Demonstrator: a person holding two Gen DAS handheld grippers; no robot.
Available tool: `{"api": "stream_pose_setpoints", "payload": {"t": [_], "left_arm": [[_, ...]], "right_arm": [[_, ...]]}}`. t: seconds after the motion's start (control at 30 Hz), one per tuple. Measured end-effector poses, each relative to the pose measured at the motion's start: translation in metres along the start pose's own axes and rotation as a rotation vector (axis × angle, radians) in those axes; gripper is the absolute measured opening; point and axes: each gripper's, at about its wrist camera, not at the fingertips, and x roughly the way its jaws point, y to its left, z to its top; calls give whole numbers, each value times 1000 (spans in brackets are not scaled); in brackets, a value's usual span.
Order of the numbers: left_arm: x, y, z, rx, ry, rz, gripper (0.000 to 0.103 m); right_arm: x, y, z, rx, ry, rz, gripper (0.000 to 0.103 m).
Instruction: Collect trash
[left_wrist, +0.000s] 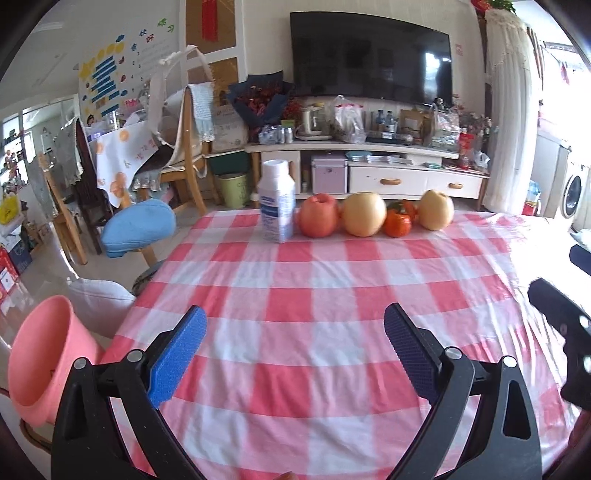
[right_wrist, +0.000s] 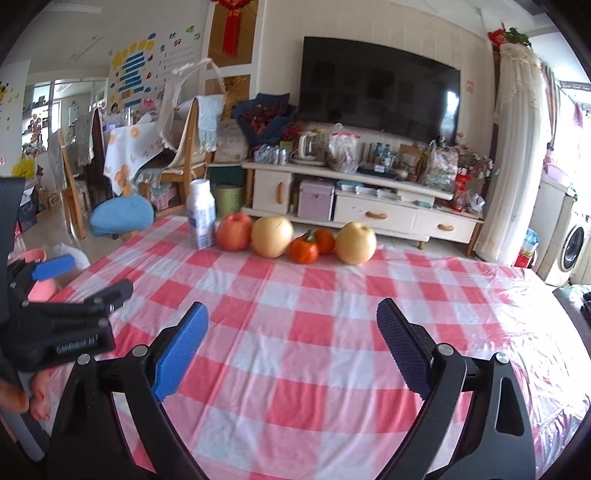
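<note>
Waiting wide apart and empty over the checked desk (left_wrist: 295, 295), the left hand-held gripper (left_wrist: 295, 347) and right hand-held gripper (right_wrist: 291, 343) face the far edge. The white bottle (left_wrist: 277, 203), maybe the trash, stands there beside the red apple (left_wrist: 318, 216), and the pink bin (left_wrist: 40, 362) sits just off the desk's left side to catch it.

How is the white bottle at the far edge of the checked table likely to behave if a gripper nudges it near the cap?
The white bottle stands tall and narrow, so a high nudge would probably tip it. If empty, it is likely light and may skid on the glossy table cover. Its squarish body suggests it would not roll far.
</note>
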Motion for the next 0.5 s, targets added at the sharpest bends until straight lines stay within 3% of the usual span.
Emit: {"api": "stream_pose_setpoints", "payload": {"t": [0.5], "left_arm": [[-33, -36, 9, -22, -27, -59, 96]], "right_arm": [[-20, -42, 1, 56, -79, -43, 94]]}}
